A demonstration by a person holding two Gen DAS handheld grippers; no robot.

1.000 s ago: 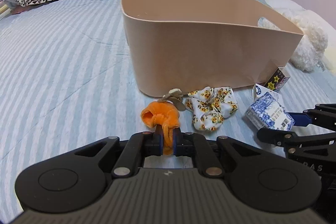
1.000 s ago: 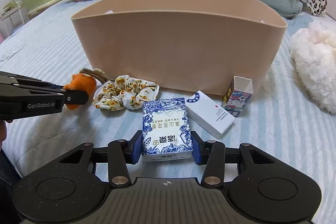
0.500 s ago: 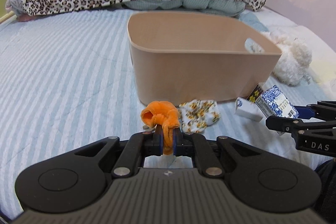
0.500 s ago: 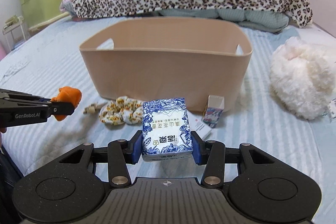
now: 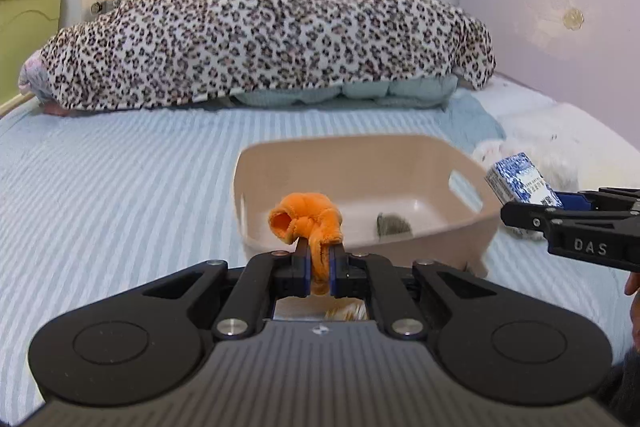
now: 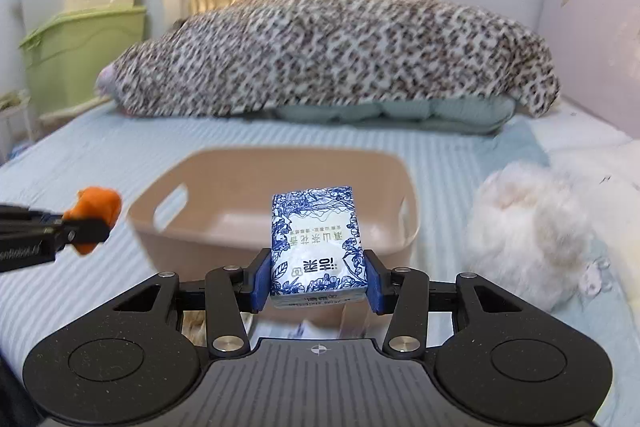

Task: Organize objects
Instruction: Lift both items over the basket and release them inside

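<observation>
My left gripper (image 5: 319,269) is shut on an orange cloth scrunchie (image 5: 306,219) and holds it in the air at the near rim of a beige plastic basket (image 5: 460,227). My right gripper (image 6: 317,285) is shut on a blue-and-white tissue pack (image 6: 316,243), held above the basket's (image 6: 144,227) near rim. The tissue pack (image 5: 520,181) and right gripper also show at the right of the left wrist view. The scrunchie (image 6: 96,213) shows at the left of the right wrist view. A small grey item (image 5: 392,225) lies inside the basket.
The basket stands on a blue striped bed (image 5: 120,187). A leopard-print blanket (image 5: 260,35) lies heaped at the far end. A white fluffy toy (image 6: 528,223) sits right of the basket. Green and cream storage boxes (image 6: 80,39) stand at the left.
Both grippers have risen with their loads from bed level to above the basket's rim. The basket's inside now shows. The floral scrunchie and small boxes have dropped out of view.
</observation>
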